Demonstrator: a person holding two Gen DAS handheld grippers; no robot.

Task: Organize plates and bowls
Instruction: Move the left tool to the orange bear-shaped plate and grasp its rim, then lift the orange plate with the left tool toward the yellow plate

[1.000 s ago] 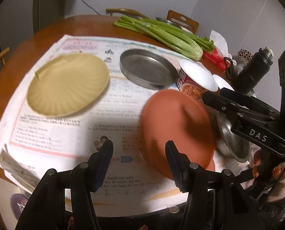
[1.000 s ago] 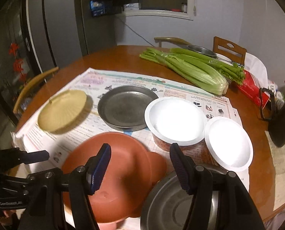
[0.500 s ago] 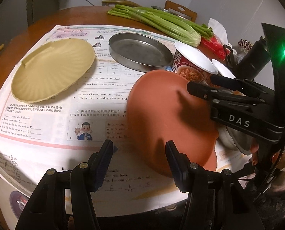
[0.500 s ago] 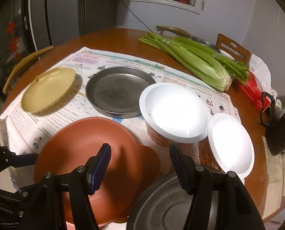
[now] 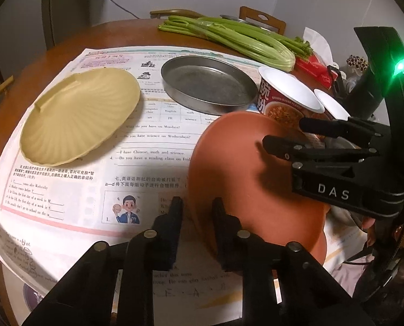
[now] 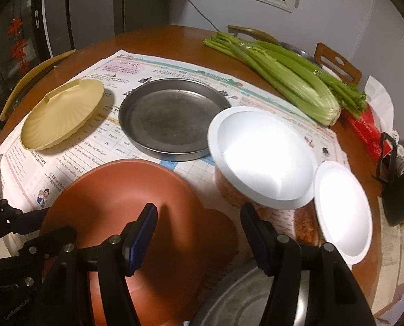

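A terracotta plate (image 5: pixel 242 176) (image 6: pixel 115 198) stands tilted at the near side of the newspaper. My left gripper (image 5: pixel 198 203) (image 6: pixel 46 221) is closing, and its fingers pinch the plate's near rim. Over the plate's right side hovers my right gripper (image 6: pixel 199 212) (image 5: pixel 283 134), jaws wide apart and holding nothing. A steel bowl (image 6: pixel 242 298) lies just beneath it. Farther back rest a yellow shell-shaped plate (image 5: pixel 79 116) (image 6: pixel 63 114), a round steel pan (image 5: pixel 207 81) (image 6: pixel 172 116), a white-lined noodle cup (image 6: pixel 261 157) and a smaller white bowl (image 6: pixel 343 212).
A printed newspaper (image 5: pixel 66 190) covers the round wooden table (image 6: pixel 161 38). Celery (image 6: pixel 283 76) lies along the far side, with a red packet beside it. A black kettle (image 6: pixel 400 190) stands at the right edge. Chairs ring the table.
My left jaws have come together on the terracotta plate's rim. The right gripper has sunk a little lower over the plate.
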